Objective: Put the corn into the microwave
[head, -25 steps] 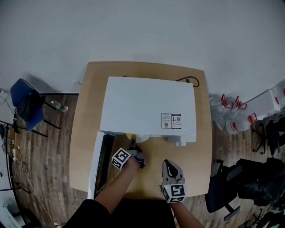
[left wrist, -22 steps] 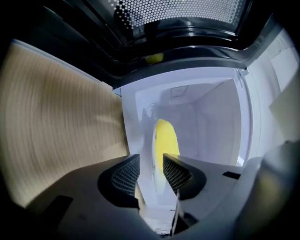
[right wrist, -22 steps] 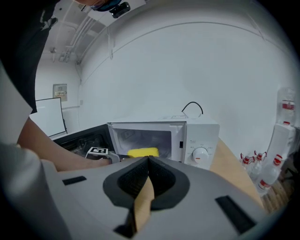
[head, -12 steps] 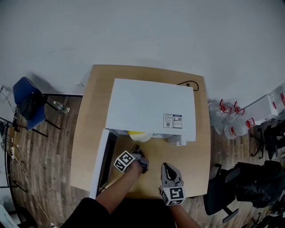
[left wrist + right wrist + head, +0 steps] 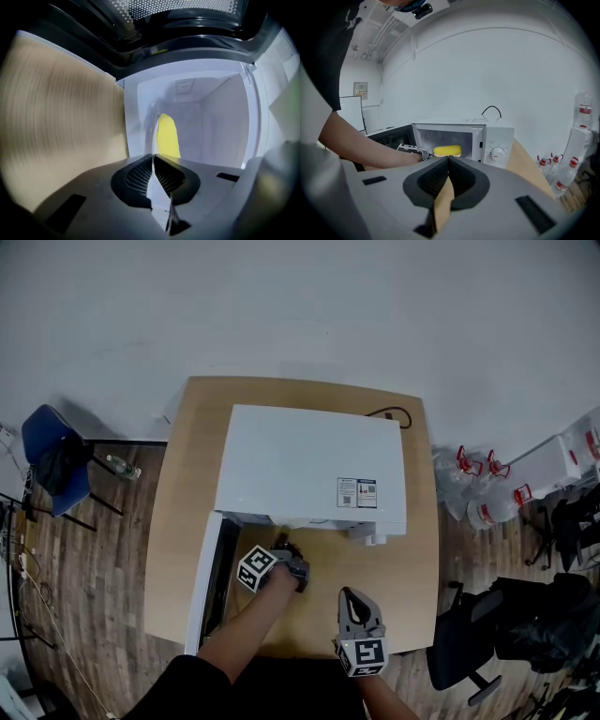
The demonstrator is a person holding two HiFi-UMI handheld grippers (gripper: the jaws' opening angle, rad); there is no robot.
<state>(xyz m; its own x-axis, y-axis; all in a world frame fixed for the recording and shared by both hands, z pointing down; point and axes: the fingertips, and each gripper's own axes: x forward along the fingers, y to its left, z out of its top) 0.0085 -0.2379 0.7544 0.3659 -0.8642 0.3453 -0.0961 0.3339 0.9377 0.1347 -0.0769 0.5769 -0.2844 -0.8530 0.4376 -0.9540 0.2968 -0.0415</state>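
Observation:
The yellow corn lies inside the white microwave, toward the back of its cavity; it also shows through the open mouth in the right gripper view. My left gripper sits just outside the mouth. Its jaws are closing with nothing between them, and the tips meet. The corn is clear of them, farther in. My right gripper is shut and holds nothing; it hovers over the table's front part. In the head view the microwave's top hides the corn.
The microwave door stands open toward the front left of the wooden table. A black cable trails behind the microwave. On the floor are a blue chair at left, water bottles and a black office chair at right.
The yellow of the corn showed at the microwave's mouth in the earlier head frames; now it is out of sight under the top. The left gripper stays by the mouth.

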